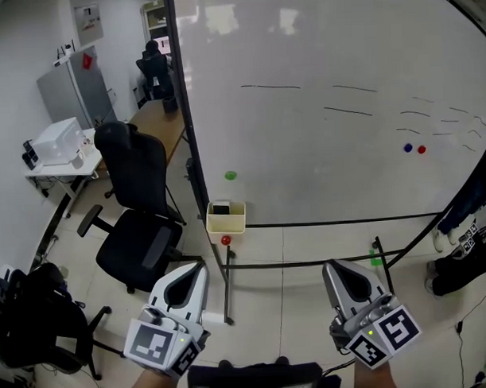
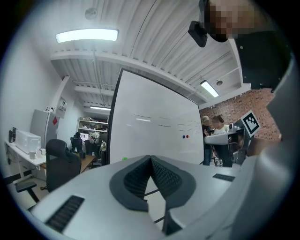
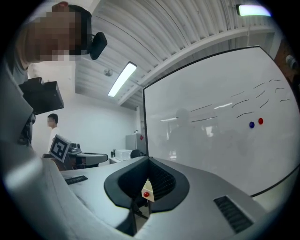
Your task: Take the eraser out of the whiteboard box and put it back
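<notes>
Eraser (image 1: 220,207): dark, inside whiteboard box (image 1: 226,222) | box: at whiteboard (image 1: 329,146) lower-left corner | left gripper (image 1: 188,272), right gripper (image 1: 336,269): nearer than box, well apart from it, jaws together, empty | bare floor (image 1: 285,251) between | office chair (image 1: 136,209) left of box

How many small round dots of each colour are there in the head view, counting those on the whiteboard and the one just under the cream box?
Green dot: 1
Blue dot: 1
Red dots: 2, one beside the blue one, one under the box at
Total: 4
</notes>
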The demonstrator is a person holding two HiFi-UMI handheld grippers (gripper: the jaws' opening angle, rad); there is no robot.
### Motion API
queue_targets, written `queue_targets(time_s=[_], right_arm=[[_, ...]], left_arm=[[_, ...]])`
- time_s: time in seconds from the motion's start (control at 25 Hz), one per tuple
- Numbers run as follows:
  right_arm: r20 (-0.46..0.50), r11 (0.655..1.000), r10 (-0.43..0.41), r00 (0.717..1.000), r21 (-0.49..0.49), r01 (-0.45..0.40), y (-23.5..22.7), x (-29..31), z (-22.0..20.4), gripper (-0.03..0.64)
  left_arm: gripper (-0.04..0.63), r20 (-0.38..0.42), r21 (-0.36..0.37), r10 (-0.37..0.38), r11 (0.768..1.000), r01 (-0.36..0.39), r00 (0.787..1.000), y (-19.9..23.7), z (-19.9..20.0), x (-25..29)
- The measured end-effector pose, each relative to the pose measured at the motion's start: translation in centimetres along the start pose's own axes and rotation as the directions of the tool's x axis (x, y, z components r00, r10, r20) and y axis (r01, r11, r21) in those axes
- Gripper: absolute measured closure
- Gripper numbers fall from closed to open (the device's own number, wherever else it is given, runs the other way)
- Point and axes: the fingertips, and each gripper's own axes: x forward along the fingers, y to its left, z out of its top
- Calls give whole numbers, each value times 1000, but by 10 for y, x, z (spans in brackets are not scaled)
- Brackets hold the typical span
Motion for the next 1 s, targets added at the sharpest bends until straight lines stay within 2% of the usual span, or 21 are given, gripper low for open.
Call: queue_targets(time_s=[0.28,1.0], right_arm=[[4,1000,-7,1000,1,7,16,-1,3,600],[19,1000,14,1000,-15,-14,25,-19,13,600]], left_arm=[[568,17,-19,-17,1000,17,1000,-1,0,-13],[568,36,-20,31,999,-31,999,-6,7,-33]])
